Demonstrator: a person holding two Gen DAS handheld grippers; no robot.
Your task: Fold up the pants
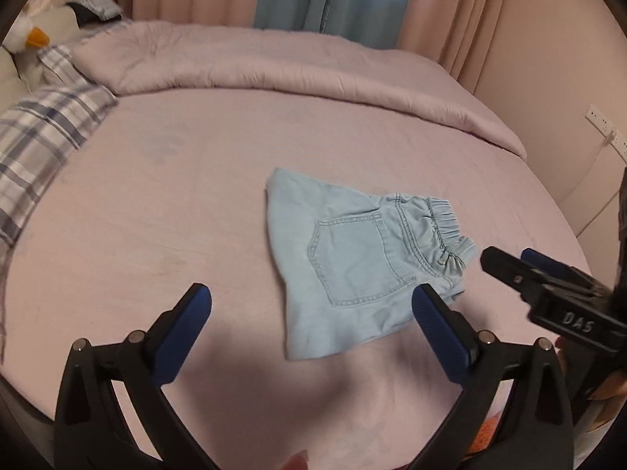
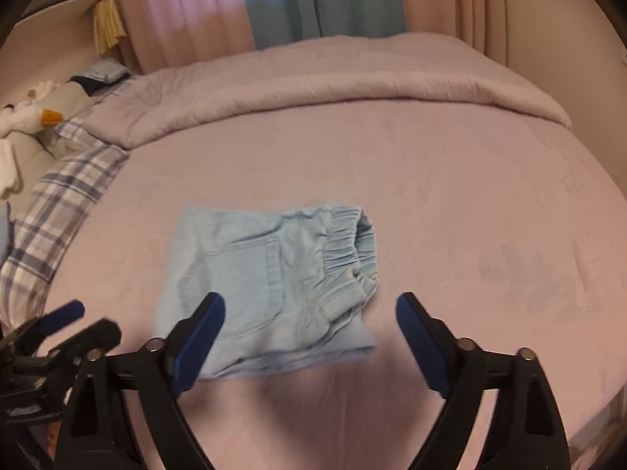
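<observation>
Tools: we hold left gripper (image 1: pixel 311 301) and right gripper (image 2: pixel 309 313) spread, empty | Pants (image 1: pixel 360 262): folded on bed (image 1: pixel 156 196), ahead, waistband rightward | Nearer: right gripper, we judge.

Legible text: one item only. Left wrist view: white capitals "DAS" on a black block on the body of the right hand-held gripper (image 1: pixel 505 260), at the frame's right edge. Right wrist view: no lettering can be read; picture partly blurred.
</observation>
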